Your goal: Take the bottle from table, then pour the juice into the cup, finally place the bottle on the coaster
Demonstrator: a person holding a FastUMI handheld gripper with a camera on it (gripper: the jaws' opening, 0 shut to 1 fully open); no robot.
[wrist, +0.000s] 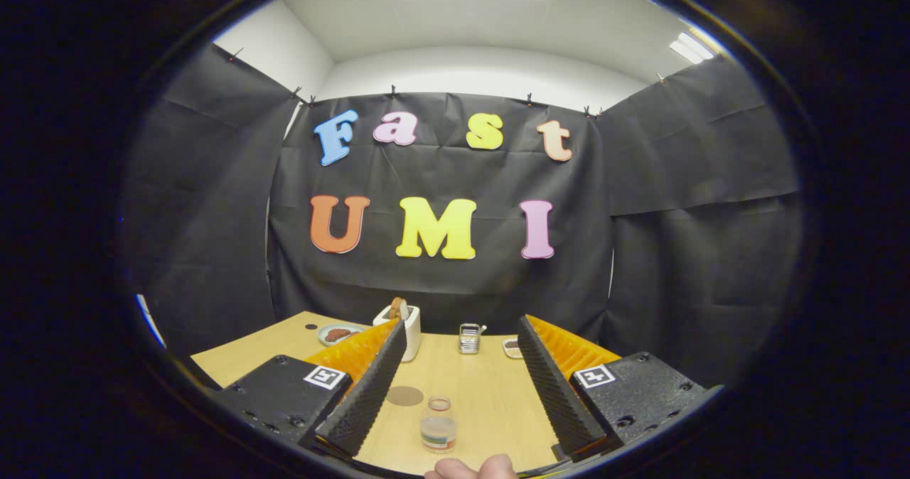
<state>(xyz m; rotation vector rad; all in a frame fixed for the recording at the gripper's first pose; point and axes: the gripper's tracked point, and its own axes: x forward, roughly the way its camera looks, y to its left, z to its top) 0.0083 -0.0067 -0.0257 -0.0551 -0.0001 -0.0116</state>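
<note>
Bottle between wide-apart jaws.

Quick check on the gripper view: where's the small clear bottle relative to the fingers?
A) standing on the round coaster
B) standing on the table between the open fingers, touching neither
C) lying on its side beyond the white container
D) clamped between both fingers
B: the bottle stands upright on the table in the gap of the open gripper, clear of both fingers, with the coaster bare just beside it.
</note>
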